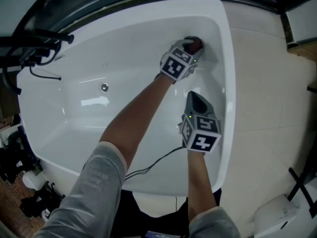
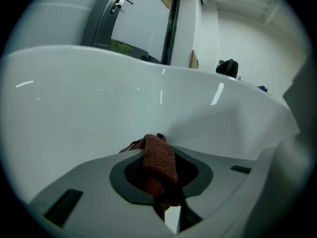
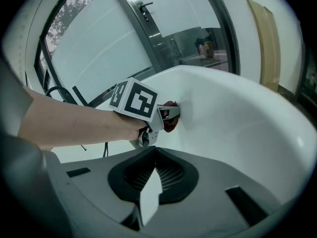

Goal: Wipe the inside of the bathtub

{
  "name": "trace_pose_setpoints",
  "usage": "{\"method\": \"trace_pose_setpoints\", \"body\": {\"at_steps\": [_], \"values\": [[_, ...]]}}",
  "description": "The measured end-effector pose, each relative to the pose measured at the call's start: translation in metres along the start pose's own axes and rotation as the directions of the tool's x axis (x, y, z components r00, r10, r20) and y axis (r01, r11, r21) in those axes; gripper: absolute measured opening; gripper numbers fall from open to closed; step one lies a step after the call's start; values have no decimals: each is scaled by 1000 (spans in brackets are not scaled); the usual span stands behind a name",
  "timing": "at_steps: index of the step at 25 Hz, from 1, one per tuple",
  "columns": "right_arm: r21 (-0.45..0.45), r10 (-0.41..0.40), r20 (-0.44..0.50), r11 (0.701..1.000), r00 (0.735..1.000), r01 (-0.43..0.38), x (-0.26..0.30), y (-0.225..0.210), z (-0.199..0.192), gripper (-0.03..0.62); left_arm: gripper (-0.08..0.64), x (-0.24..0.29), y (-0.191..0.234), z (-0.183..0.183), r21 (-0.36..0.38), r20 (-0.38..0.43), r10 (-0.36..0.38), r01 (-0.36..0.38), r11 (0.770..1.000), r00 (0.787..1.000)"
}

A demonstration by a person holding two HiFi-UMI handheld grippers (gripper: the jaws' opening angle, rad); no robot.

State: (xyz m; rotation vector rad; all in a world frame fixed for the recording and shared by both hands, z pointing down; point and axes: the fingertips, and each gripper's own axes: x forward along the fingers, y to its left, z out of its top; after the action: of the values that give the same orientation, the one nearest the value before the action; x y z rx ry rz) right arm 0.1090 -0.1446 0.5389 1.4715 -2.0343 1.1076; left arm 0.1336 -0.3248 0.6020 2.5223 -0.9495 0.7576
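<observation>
As the left gripper (image 1: 193, 45) clamped a cloth (image 2: 159, 162) to the glossy bathtub (image 1: 99, 48) by the glass door (image 3: 168, 14), the right gripper (image 1: 194, 98) hung clenched, empty.

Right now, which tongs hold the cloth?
The left tongs, pressing the reddish-brown cloth against the bathtub wall; the right tongs are shut and empty.

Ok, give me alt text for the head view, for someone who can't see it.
The left gripper presses a dark red cloth against the inner wall of a white bathtub. The right gripper, holding nothing, hangs over it nearer the person.
</observation>
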Motion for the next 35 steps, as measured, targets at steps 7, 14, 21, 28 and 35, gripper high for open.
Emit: {"method": "trace_pose_setpoints", "body": {"at_steps": [7,14,21,28,35], "values": [[8,-8,34,1000,999,8,-39,9,23,6,84,-22,-23,46,-23,38,-34,35,999,999],[5,-28,51,1000,998,27,-81,14,38,6,85,-43,-58,81,0,53,-79,80,997,995],[-16,-53,73,998,996,54,-123,27,62,6,89,-92,-84,123,62,79,-109,105,993,991],[-71,-62,89,995,994,68,-172,60,77,6,89,-202,-87,139,112,83,-80,70,991,993],[-160,-87,67,982,994,96,-224,99,65,6,92,-344,-94,119,104,89,-33,23,994,995]]}}
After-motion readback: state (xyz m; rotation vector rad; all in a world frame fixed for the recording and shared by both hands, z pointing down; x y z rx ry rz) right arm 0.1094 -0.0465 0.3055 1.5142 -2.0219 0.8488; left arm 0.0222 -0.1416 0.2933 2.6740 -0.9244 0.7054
